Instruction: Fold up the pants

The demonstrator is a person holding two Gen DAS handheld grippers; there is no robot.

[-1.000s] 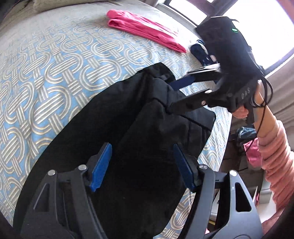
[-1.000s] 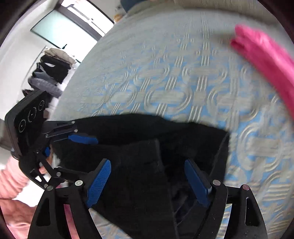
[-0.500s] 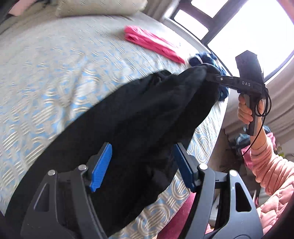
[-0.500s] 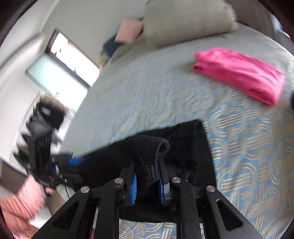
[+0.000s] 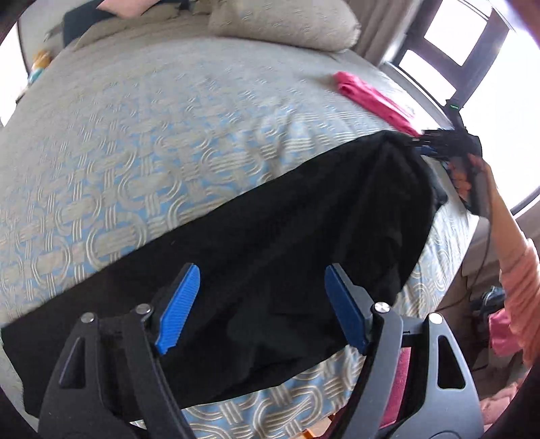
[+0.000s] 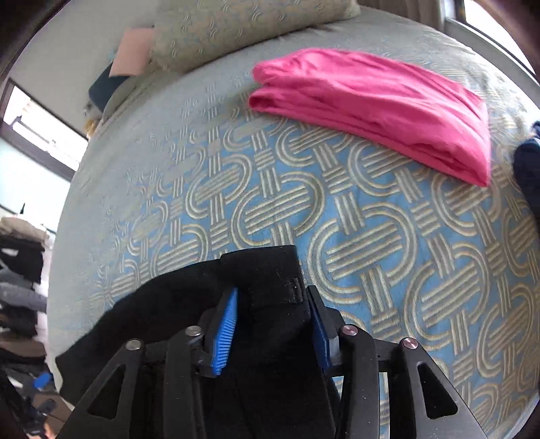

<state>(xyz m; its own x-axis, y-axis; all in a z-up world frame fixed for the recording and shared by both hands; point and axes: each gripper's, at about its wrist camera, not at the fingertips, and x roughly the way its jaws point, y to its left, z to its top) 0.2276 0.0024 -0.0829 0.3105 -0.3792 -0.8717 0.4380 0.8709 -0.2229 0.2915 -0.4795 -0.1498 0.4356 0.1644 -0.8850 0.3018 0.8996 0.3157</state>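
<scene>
Two grippers: my right gripper (image 6: 273,324) pinches the pants (image 5: 270,243) waistband, near the pink cloth (image 6: 378,108) on the bed (image 5: 152,141), while my left gripper (image 5: 261,307) gapes wide over them, gripping nothing.

Black pants (image 5: 276,236), stretched lengthwise across bed, one end lifted

Both wrist views look close across the bed (image 5: 141,141), sharing black pants (image 5: 287,236).

Likely a home bedroom: patterned bed (image 6: 371,236), pillow (image 5: 280,20), window (image 5: 438,60)
</scene>
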